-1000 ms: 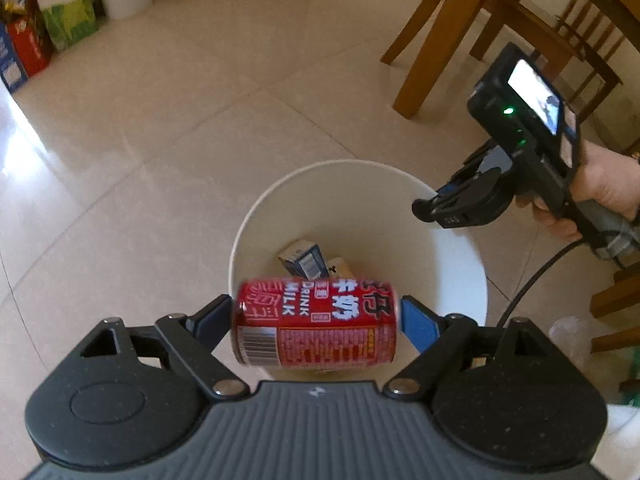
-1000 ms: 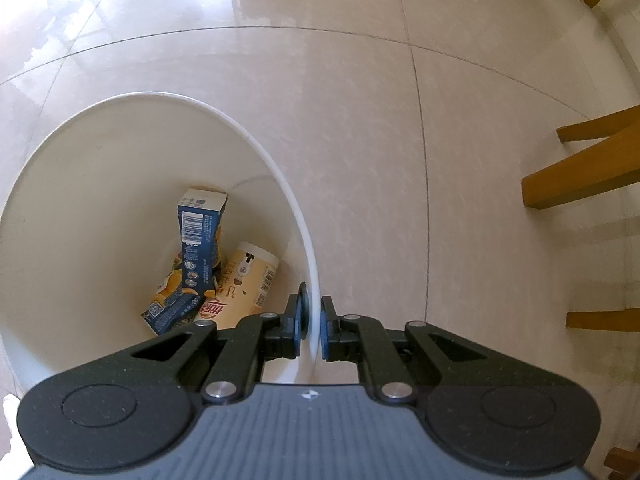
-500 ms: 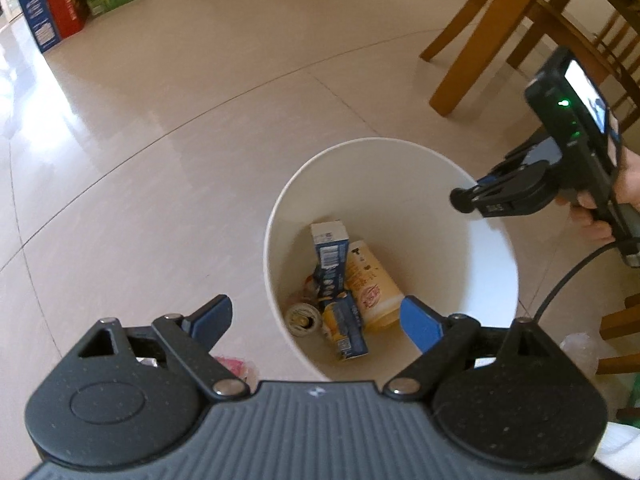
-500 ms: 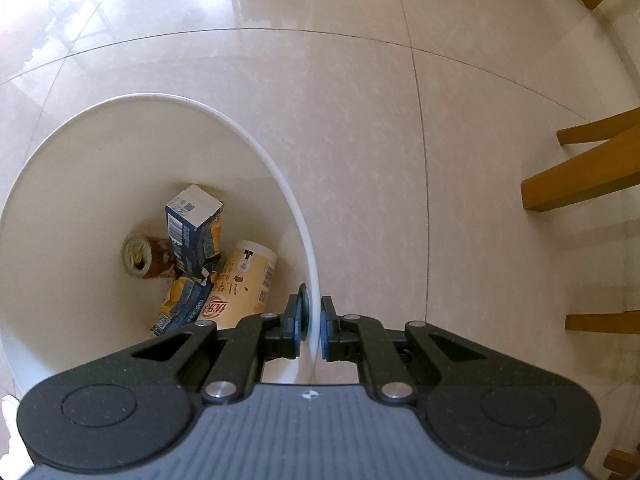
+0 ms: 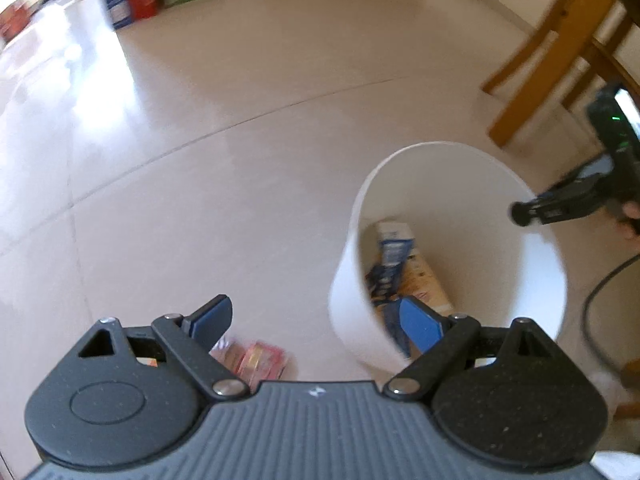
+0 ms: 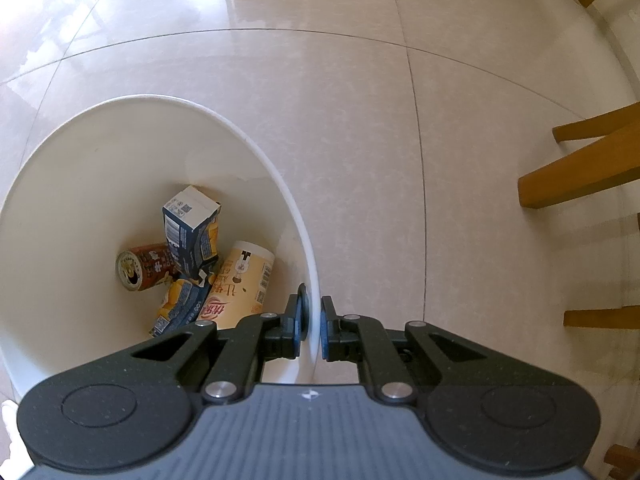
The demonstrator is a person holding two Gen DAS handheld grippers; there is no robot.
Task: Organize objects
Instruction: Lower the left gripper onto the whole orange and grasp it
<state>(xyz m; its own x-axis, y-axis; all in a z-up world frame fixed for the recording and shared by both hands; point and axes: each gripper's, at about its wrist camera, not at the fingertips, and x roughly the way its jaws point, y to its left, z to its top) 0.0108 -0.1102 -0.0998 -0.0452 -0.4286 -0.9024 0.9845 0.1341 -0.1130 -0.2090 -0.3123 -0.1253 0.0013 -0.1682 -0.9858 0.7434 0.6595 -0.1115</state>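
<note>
moving to next item: the left gripper (image 5: 316,316) has let go of its load and now swings toward the lower left of the left wrist view, away from the white bin (image 5: 520,208).
left fingers: spread wide, nothing between them.
right fingers: the right gripper (image 6: 314,320) is clamped on the bin rim, one pad inside the wall and one outside, steadying it.
task item: the red milk can (image 6: 146,266) lies on its side at the bottom of the bin, beside a blue carton (image 6: 192,224) and a beige cup (image 6: 240,284), centre left of the right wrist view.
next target (judgement): a pink-red packet (image 5: 256,362), blurred, lies on the floor (image 5: 240,160) just below the left fingers, outside the bin.
next move calls for: lowering the open jaws to straddle the packet, then closing; the flat packet on smooth tile may slide.
change since earlier frames: a second ago the can was held across the left jaws above the bin; it now rests inside, and the carton there has tipped over. the right gripper has not shifted.
</note>
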